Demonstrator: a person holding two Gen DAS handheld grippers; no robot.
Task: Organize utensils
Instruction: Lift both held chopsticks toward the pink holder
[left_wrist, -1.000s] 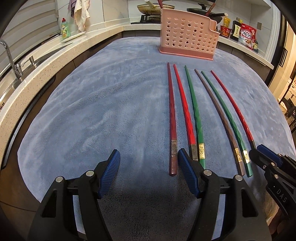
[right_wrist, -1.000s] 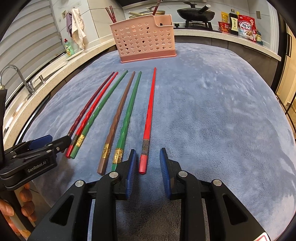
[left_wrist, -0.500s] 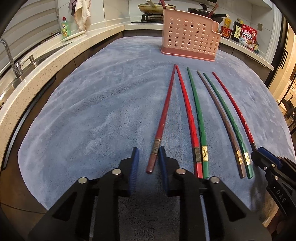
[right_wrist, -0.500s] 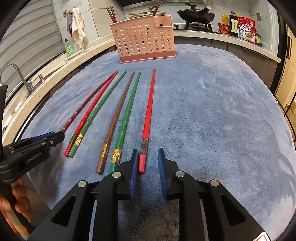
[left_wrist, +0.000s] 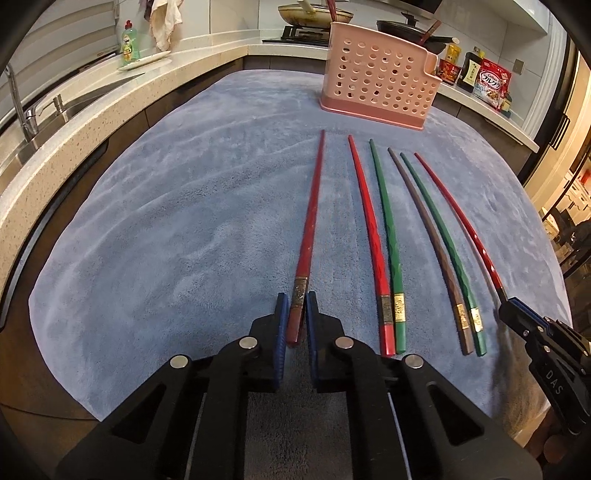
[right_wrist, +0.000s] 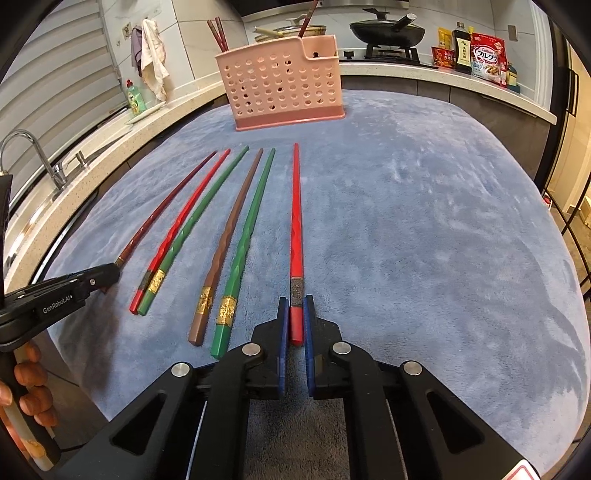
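With both grippers' jaws having just closed, the left gripper pinching the dark red chopstick and the right gripper the bright red chopstick by their butt ends, the pickup step looks done, so each stick should next be lifted toward the pink utensil basket far ahead of the jaws

Plush, matt blue-grey cloth mat; glossy lacquered dark red chopstick with a metallic band; perforated smooth pink plastic holder; speckled polished stone counter
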